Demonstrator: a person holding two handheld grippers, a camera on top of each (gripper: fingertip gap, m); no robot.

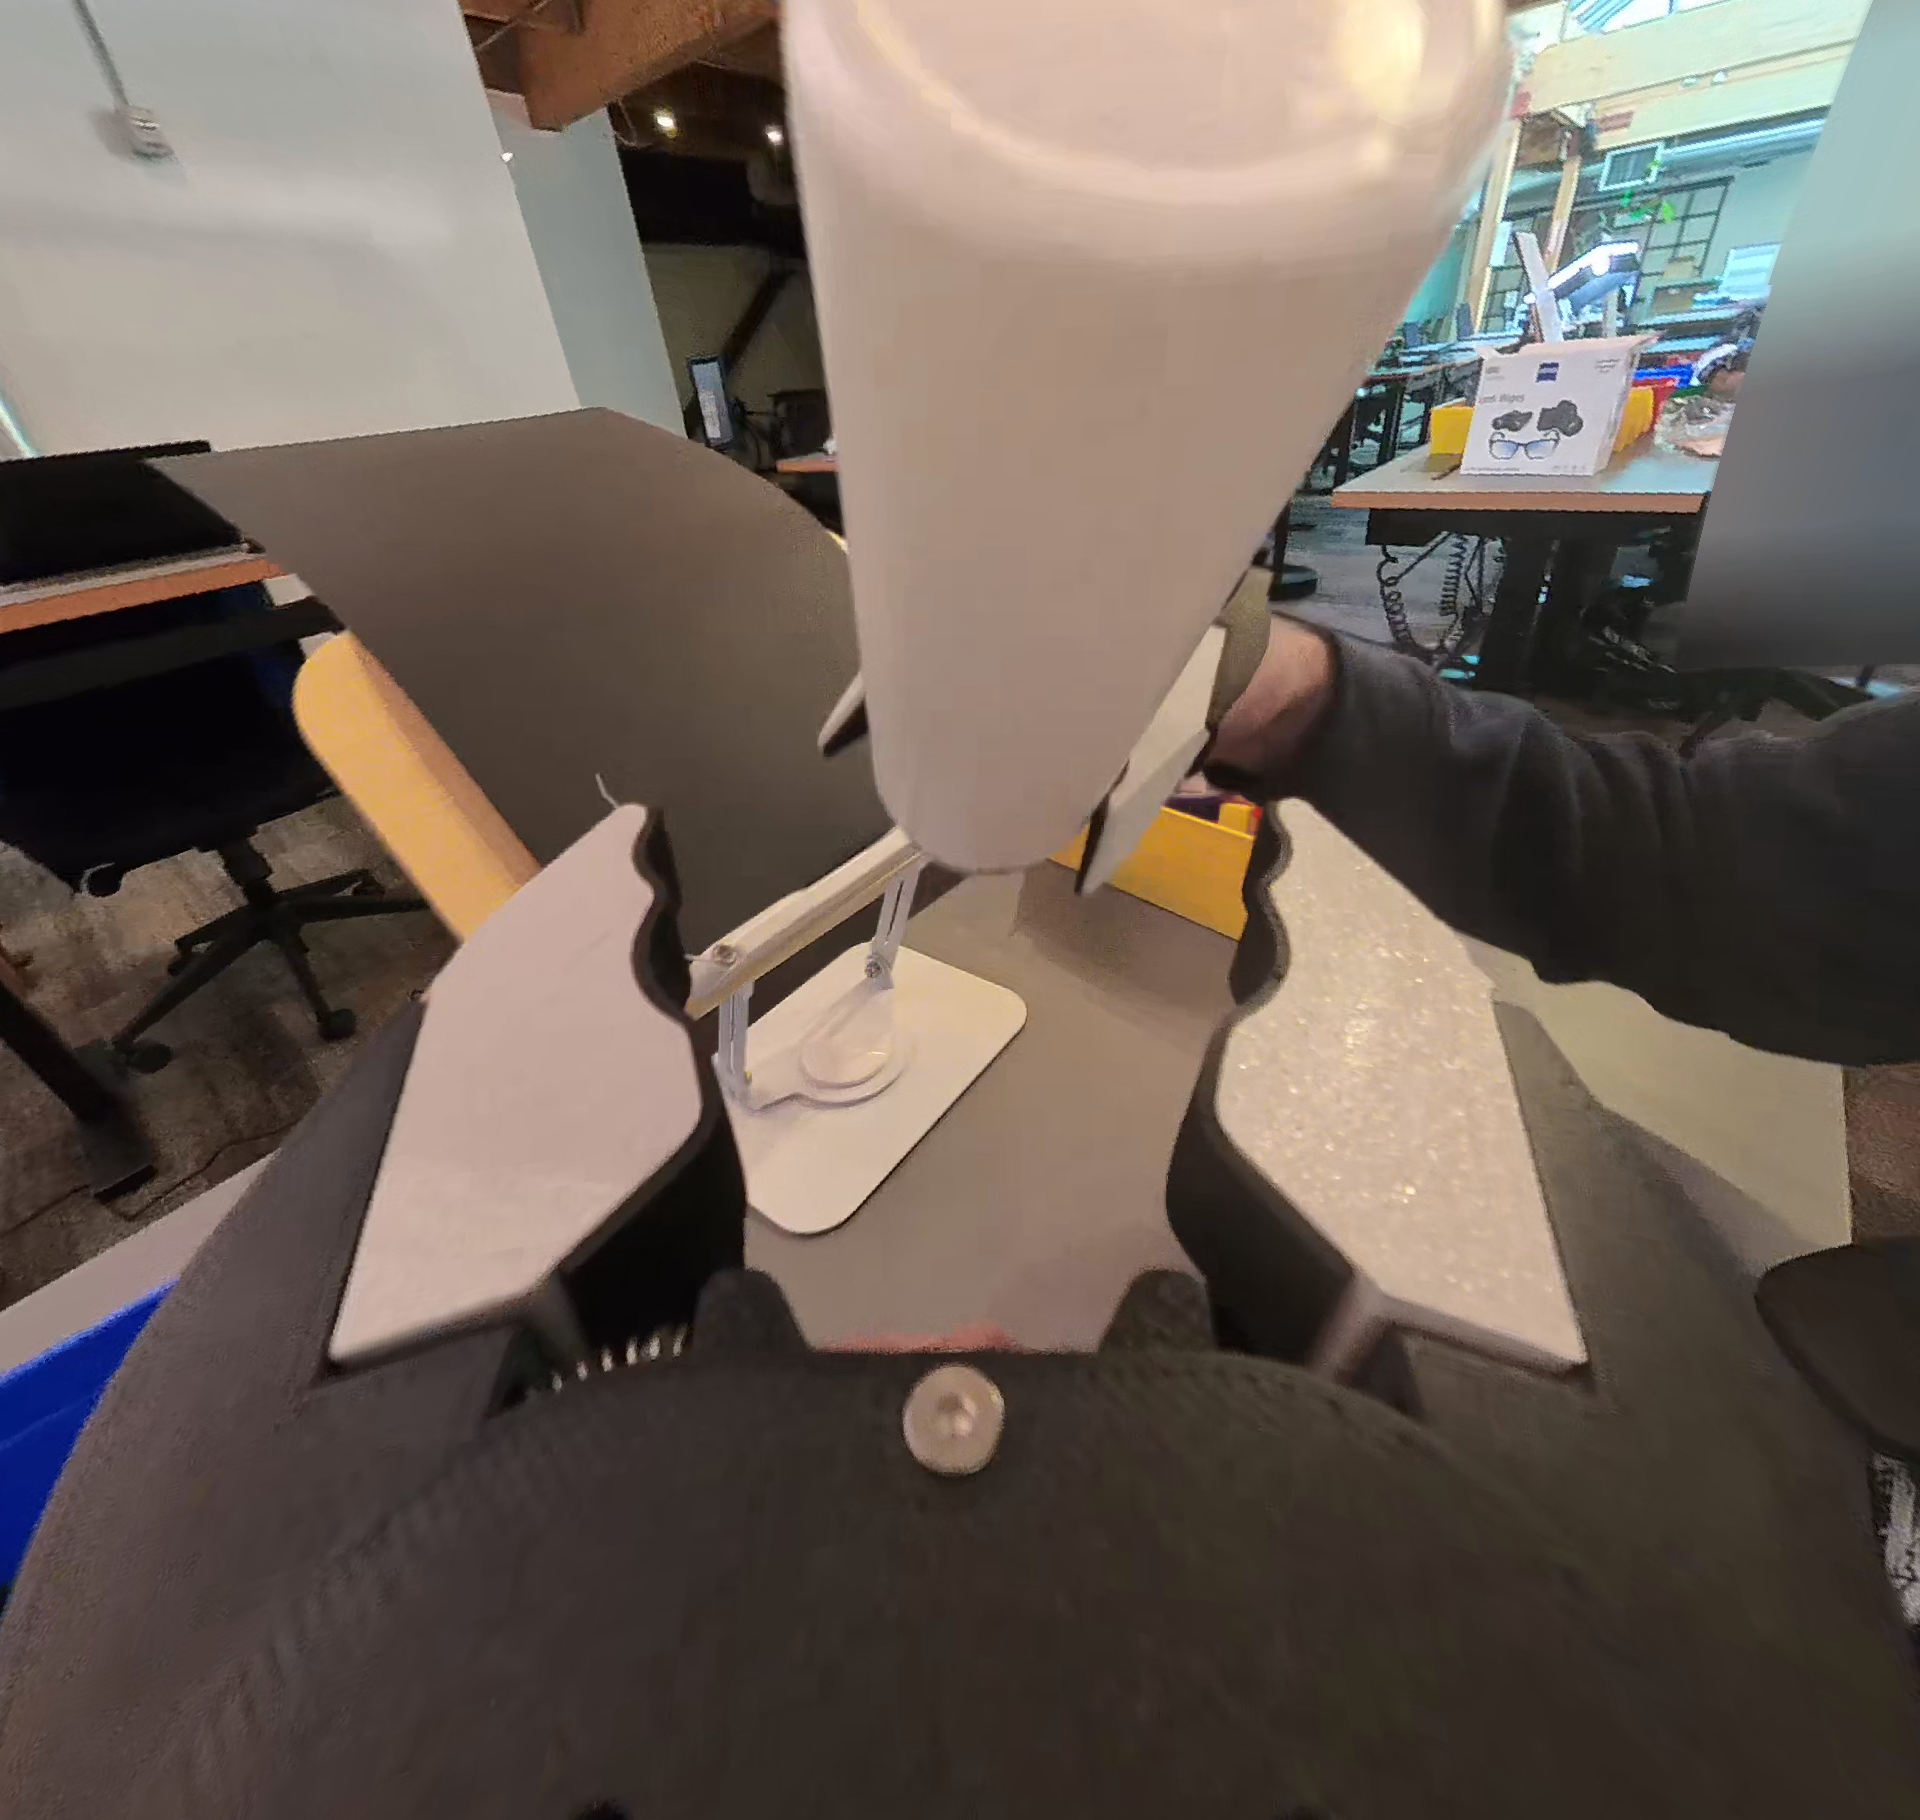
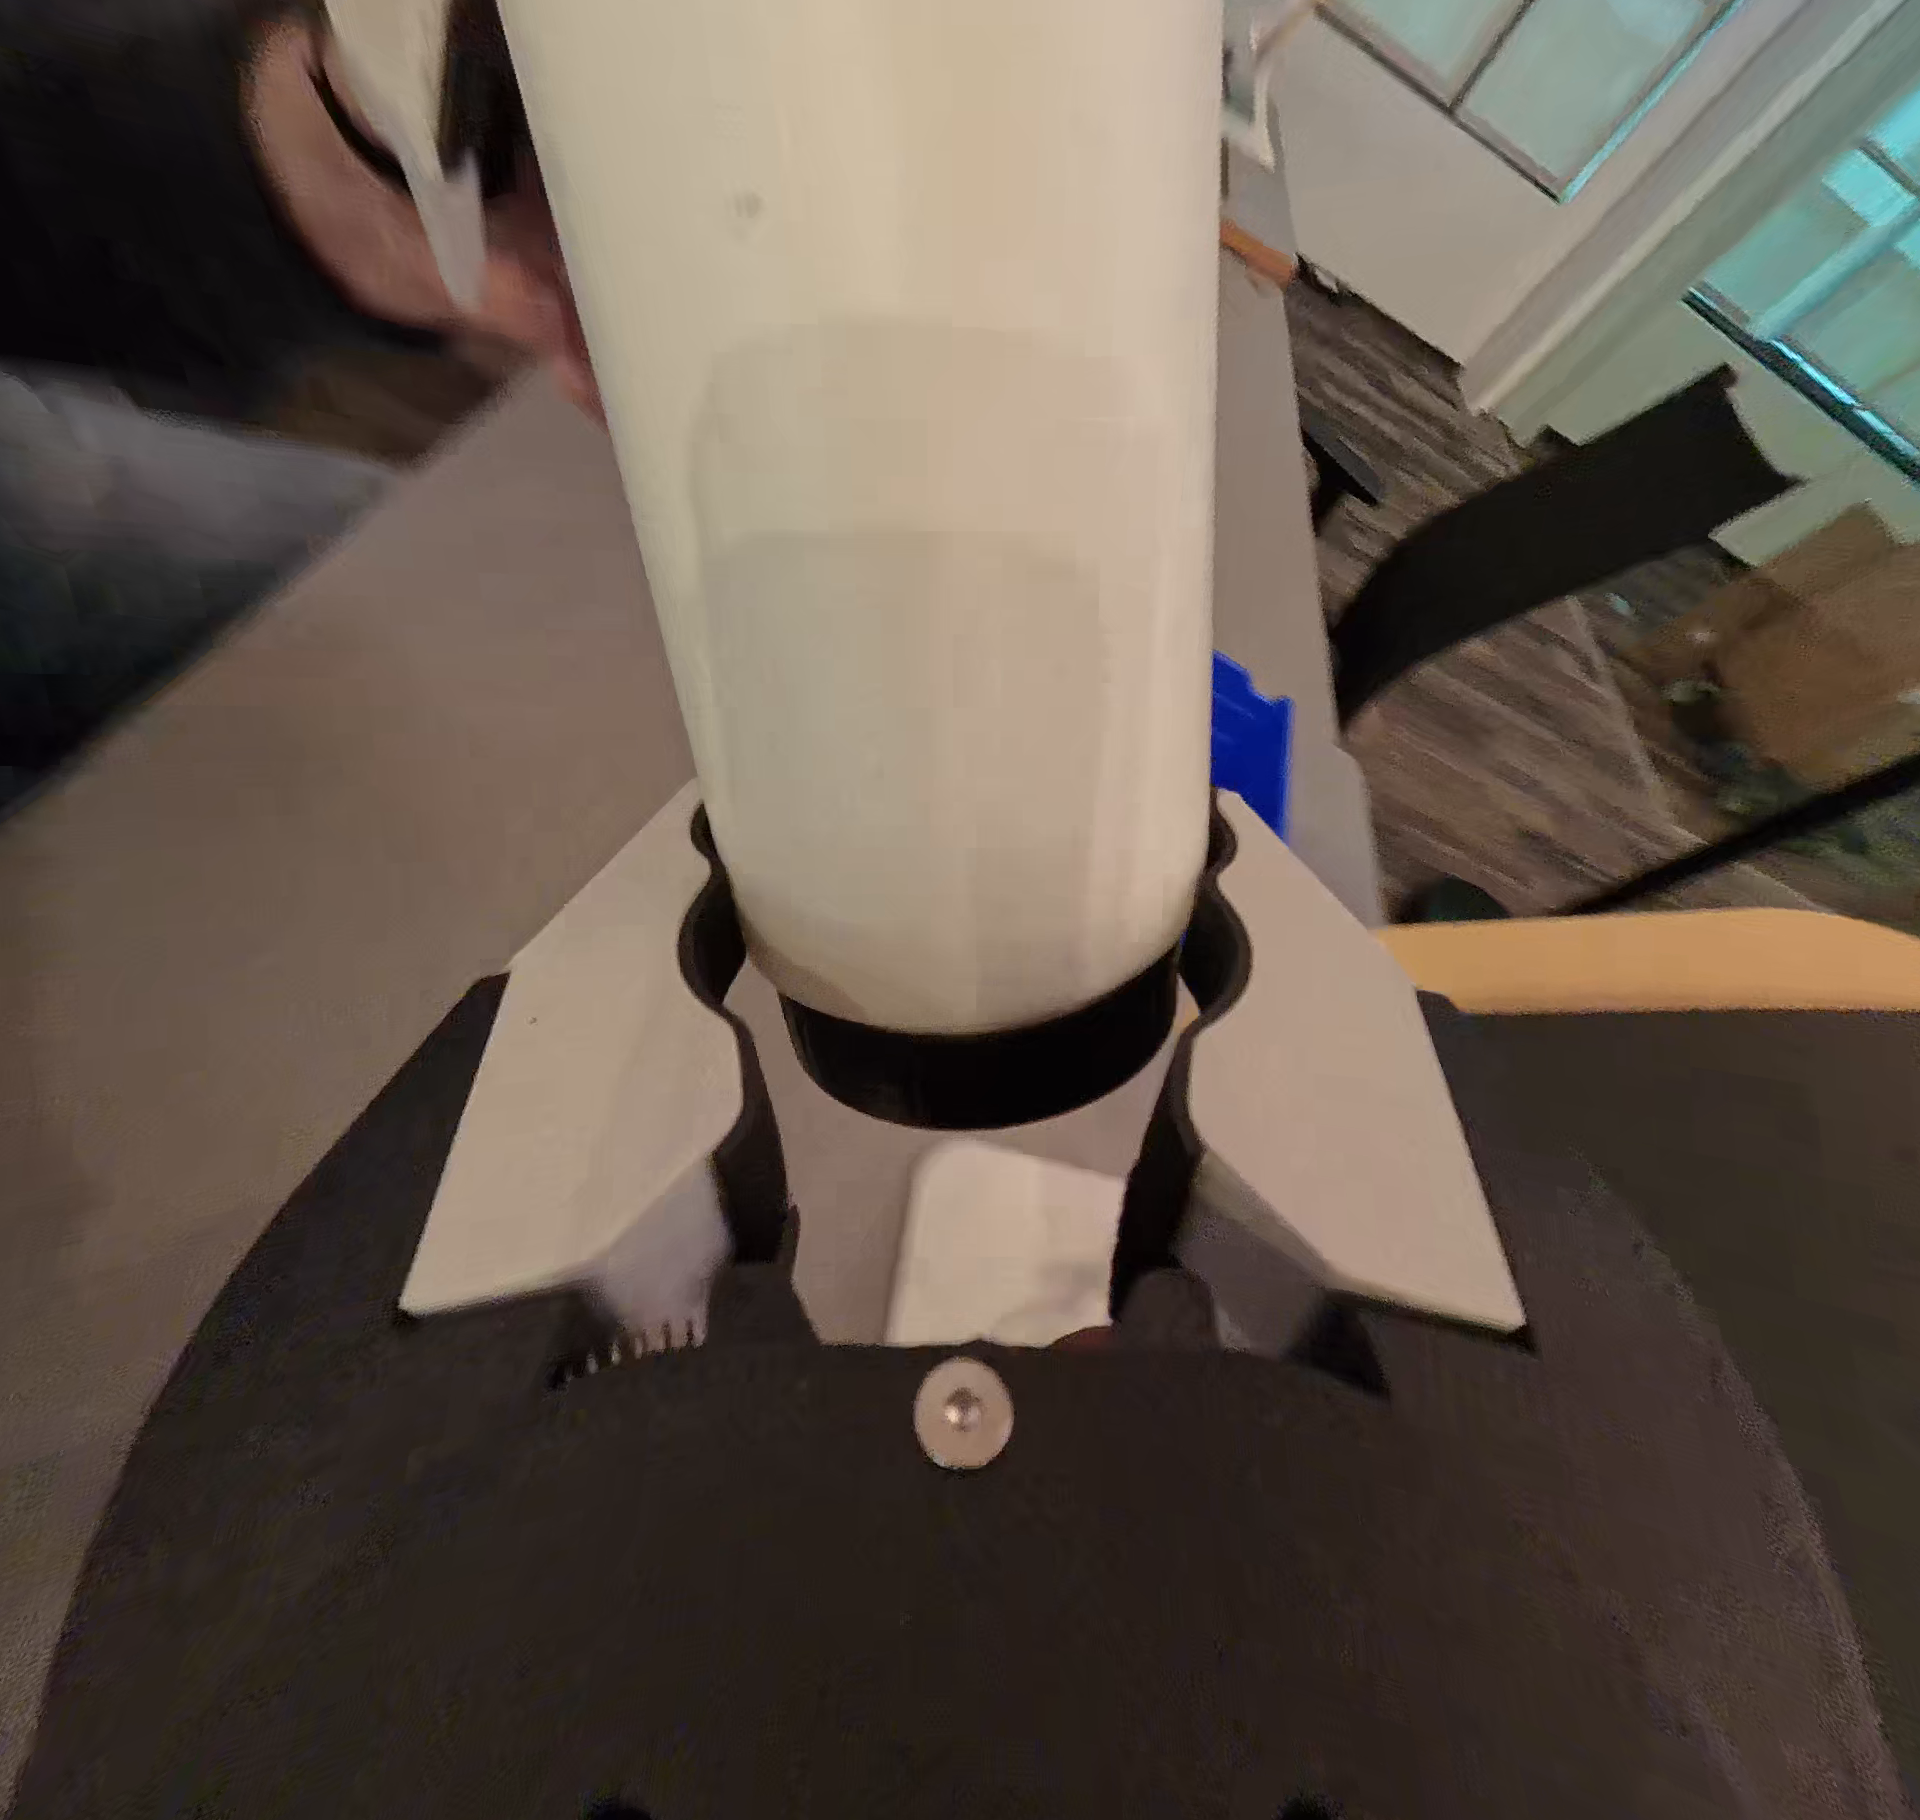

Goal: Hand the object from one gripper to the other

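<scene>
The grey table top carries a white stand with a flat plate base and a jointed arm. Left of it in the left wrist view are an office chair on carpet, a curved dark panel and a pale wall. A yellow bin sits at the table's far edge, and far right a second desk bears a white printed carton under a timber ceiling. The right wrist view shows a blue bin past the table's edge and tall windows at the right.

Both views are smeared by motion. The white bottle runs out of the top of each view, so one end is never fully seen. In the right wrist view it hides most of what lies ahead.

The left gripper stands wide apart with nothing between its fingers; the bottle hangs in the air ahead of it. The right gripper clamps the bottle near its neck, just above a black cap that points back toward the camera. A person's hand in a dark sleeve holds that gripper.

The bottle is a smooth, plain cylinder with a rounded shoulder, matte, and bears a faint grey patch on its side.
</scene>
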